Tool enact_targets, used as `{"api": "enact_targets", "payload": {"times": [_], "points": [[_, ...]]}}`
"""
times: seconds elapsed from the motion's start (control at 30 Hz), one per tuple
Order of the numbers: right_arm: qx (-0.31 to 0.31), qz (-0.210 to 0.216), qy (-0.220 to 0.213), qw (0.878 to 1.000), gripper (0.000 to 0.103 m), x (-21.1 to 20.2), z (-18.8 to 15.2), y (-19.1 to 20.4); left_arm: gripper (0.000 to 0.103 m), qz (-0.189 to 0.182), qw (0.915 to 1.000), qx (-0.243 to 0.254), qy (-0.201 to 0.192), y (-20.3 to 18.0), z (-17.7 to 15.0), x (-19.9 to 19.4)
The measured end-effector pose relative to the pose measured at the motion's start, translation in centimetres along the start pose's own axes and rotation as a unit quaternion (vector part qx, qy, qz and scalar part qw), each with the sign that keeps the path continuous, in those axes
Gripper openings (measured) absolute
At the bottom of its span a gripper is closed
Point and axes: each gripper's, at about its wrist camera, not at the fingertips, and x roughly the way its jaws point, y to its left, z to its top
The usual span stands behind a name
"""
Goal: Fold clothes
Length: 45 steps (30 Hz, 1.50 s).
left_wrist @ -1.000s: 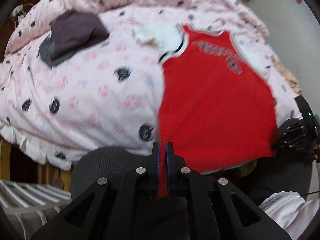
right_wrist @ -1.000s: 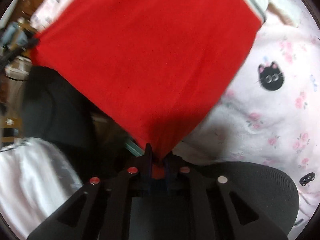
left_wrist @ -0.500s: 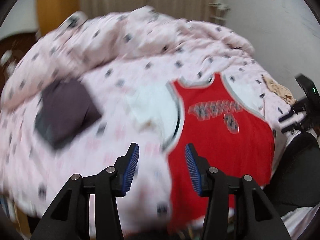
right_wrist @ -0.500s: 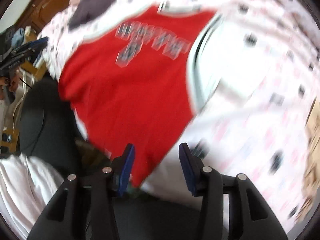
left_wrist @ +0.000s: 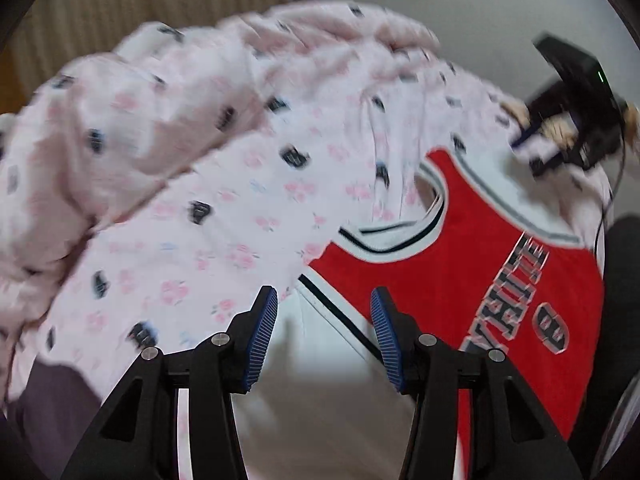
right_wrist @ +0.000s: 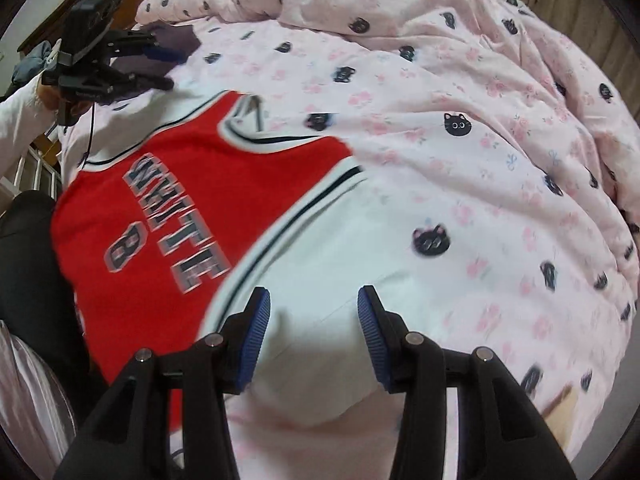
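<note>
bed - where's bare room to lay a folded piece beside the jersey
Free: flat pink sheet between the red jersey and the bunched duvet at the far side. Crowded: the white sleeve under the open right gripper, and the dark garment by the left gripper.

Plenty of flat room across the pink quilt (right_wrist: 460, 168) beside the red jersey (right_wrist: 160, 216), with nothing standing on it there. Further back, blocked by a bunched ridge of bedding (left_wrist: 132, 120) rising along the far side. Both tools spread wide with nothing between the pads: left tool (left_wrist: 324, 332) over the jersey's white sleeve edge, right tool (right_wrist: 314, 332) over white cloth beside the red panel. Dark folded garment (right_wrist: 168, 46) lying near the left tool, partly hidden by it. Black chair (right_wrist: 28, 260) crowding the bed's near edge.
</note>
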Motion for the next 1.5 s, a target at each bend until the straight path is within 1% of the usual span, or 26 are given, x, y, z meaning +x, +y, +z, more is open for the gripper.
{"api": "enact_targets", "payload": {"times": [0.1, 0.2, 0.43, 0.53, 0.6, 0.67, 0.77, 0.8, 0.83, 0.87, 0.9, 0.93, 0.97, 1.03, 1.17, 1.3, 1.4, 1.5], "points": [[-0.005, 0.010, 0.006, 1.000, 0.047, 1.8, 1.5, -2.0, 0.043, -0.014, 0.9997, 0.005, 0.021, 0.9, 0.4, 2.2], [-0.011, 0.018, 0.012, 1.000, 0.047, 3.1, 2.6, -3.9, 0.043, -0.030, 0.9991, 0.004, 0.030, 1.7, 0.6, 3.5], [-0.025, 0.042, 0.013, 0.999, 0.047, 5.2, 4.0, -5.4, 0.043, -0.070, 0.9960, 0.020, 0.051, 2.2, 0.9, 5.5], [-0.033, 0.051, 0.013, 0.998, 0.047, 5.7, 4.4, -5.6, 0.037, -0.089, 0.9940, 0.025, 0.058, 2.0, 1.0, 6.0], [-0.035, 0.059, 0.013, 0.998, 0.047, 6.1, 4.7, -5.8, 0.035, -0.098, 0.9927, 0.029, 0.064, 1.8, 1.0, 6.4], [-0.032, 0.070, 0.013, 0.997, 0.047, 6.5, 4.9, -5.9, 0.027, -0.106, 0.9917, 0.028, 0.067, 1.6, 1.0, 6.7], [-0.026, 0.089, 0.016, 0.996, 0.047, 7.4, 5.1, -5.9, 0.020, -0.111, 0.9909, 0.030, 0.069, 1.2, 1.0, 6.8], [-0.022, 0.099, 0.019, 0.995, 0.047, 7.7, 5.0, -5.8, 0.019, -0.111, 0.9910, 0.031, 0.068, 1.2, 1.0, 6.7], [-0.017, 0.114, 0.024, 0.993, 0.044, 7.9, 4.8, -5.8, 0.013, -0.110, 0.9911, 0.031, 0.067, 1.1, 1.1, 6.6], [-0.013, 0.127, 0.028, 0.991, 0.031, 8.0, 4.7, -5.7, 0.009, -0.110, 0.9913, 0.031, 0.066, 1.1, 1.1, 6.5], [-0.010, 0.137, 0.032, 0.990, 0.023, 8.1, 4.5, -5.7, 0.009, -0.107, 0.9917, 0.030, 0.064, 1.1, 1.2, 6.3], [-0.008, 0.145, 0.035, 0.989, 0.009, 8.1, 4.3, -5.6, 0.008, -0.103, 0.9922, 0.032, 0.063, 1.0, 1.3, 6.1], [-0.007, 0.148, 0.036, 0.988, 0.006, 8.0, 4.2, -5.7, 0.007, -0.099, 0.9927, 0.033, 0.060, 1.0, 1.3, 5.9], [-0.004, 0.146, 0.029, 0.989, 0.005, 7.3, 4.0, -5.7, 0.007, -0.090, 0.9940, 0.034, 0.053, 1.0, 1.5, 5.4], [0.002, 0.135, 0.012, 0.991, 0.004, 5.7, 3.9, -5.9, 0.007, -0.067, 0.9974, 0.019, 0.018, 1.7, 2.0, 3.5], [0.003, 0.116, -0.002, 0.993, 0.004, 3.8, 4.2, -5.8, 0.007, -0.045, 0.9989, 0.003, -0.013, 2.5, 2.6, 1.4], [0.016, 0.104, -0.013, 0.994, 0.004, 2.7, 4.8, -6.2, 0.007, -0.021, 0.9995, 0.004, -0.024, 2.6, 3.3, 0.9], [0.027, 0.073, -0.015, 0.997, 0.003, 1.9, 5.4, -7.1, 0.007, -0.001, 0.9996, -0.003, -0.029, 3.0, 3.9, 0.8]]}}
